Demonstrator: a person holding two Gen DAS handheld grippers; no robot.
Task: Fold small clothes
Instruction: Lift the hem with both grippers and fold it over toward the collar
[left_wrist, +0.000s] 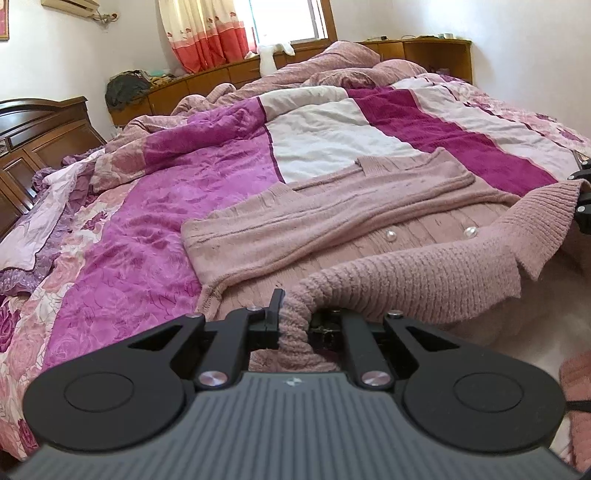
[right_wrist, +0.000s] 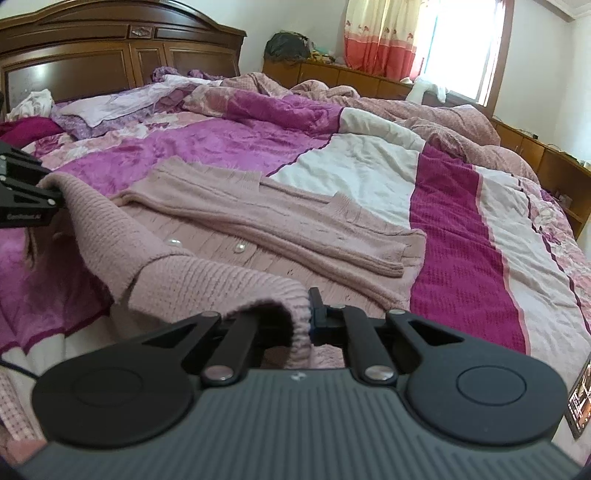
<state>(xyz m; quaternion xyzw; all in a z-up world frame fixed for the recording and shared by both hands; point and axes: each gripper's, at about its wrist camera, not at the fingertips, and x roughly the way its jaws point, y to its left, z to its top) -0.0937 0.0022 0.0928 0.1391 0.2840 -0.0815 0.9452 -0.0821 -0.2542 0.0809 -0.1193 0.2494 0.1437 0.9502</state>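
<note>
A dusty pink knit cardigan (left_wrist: 332, 221) with pearl buttons (left_wrist: 470, 232) lies on the bed, its sleeves folded across the body. My left gripper (left_wrist: 293, 314) is shut on the ribbed hem (left_wrist: 424, 280) and holds it lifted above the bed. My right gripper (right_wrist: 303, 314) is shut on the other end of the same hem (right_wrist: 207, 284). The cardigan (right_wrist: 280, 218) stretches away in the right wrist view. The right gripper shows at the far right of the left wrist view (left_wrist: 583, 199), and the left gripper at the far left of the right wrist view (right_wrist: 26, 188).
The bed is covered by a magenta, white and floral quilt (left_wrist: 184, 192). A rumpled pink duvet (left_wrist: 332, 66) lies at its far side. A dark wooden headboard (right_wrist: 110, 48) and low wooden cabinets (right_wrist: 369, 81) line the walls. A window with curtains (left_wrist: 218, 29) is behind.
</note>
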